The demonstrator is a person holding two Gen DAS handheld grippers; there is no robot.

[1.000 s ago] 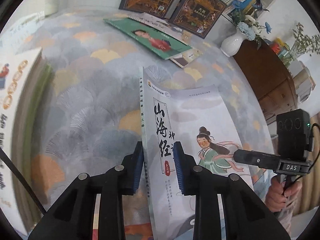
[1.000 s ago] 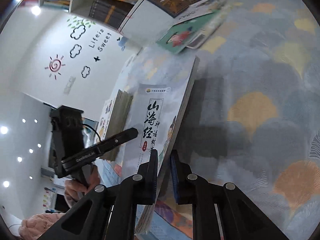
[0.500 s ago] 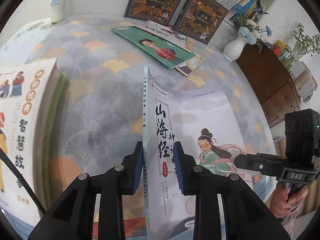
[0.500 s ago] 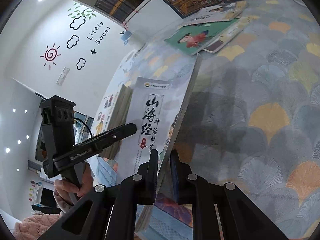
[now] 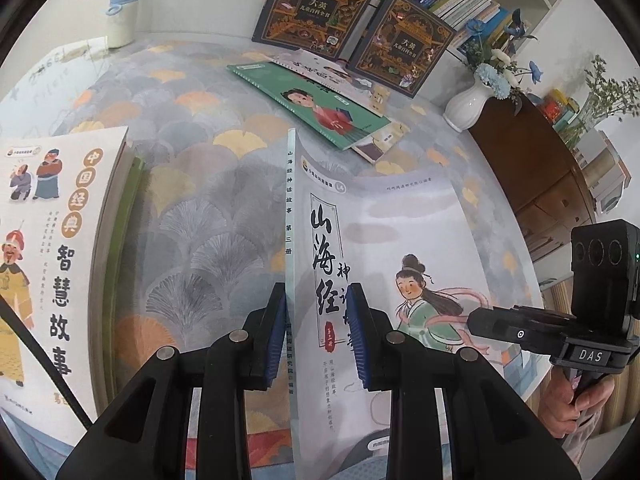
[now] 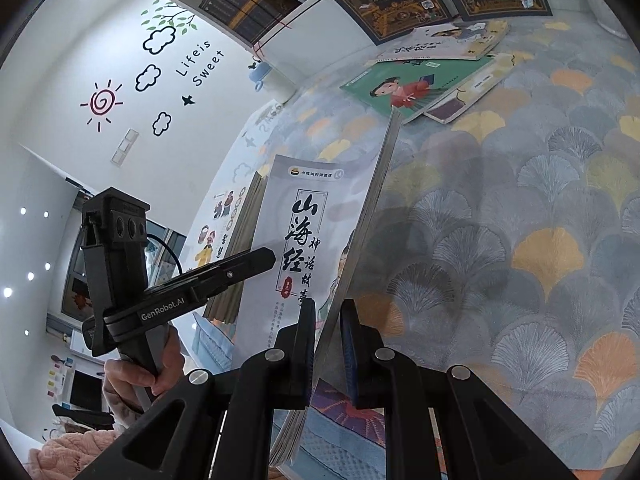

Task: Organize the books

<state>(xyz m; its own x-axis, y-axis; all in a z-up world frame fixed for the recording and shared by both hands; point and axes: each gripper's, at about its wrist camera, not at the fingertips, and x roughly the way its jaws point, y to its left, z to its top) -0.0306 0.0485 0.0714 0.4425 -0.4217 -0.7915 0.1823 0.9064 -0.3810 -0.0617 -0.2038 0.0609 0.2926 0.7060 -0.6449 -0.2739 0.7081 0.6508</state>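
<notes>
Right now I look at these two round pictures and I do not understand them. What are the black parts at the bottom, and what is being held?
No robot here: a person holds a two-finger tool in each hand. Each picture comes from a fisheye camera on one tool, looking along its fingers.

The left gripper grips the pale grey book at its spine side. The right gripper clamps the same book at its page edge. So both hold one book, lifted over the patterned rug.

On the rug lie a green book and other thin books; two dark books lean against the shelf. A stack of books is at the left.
</notes>
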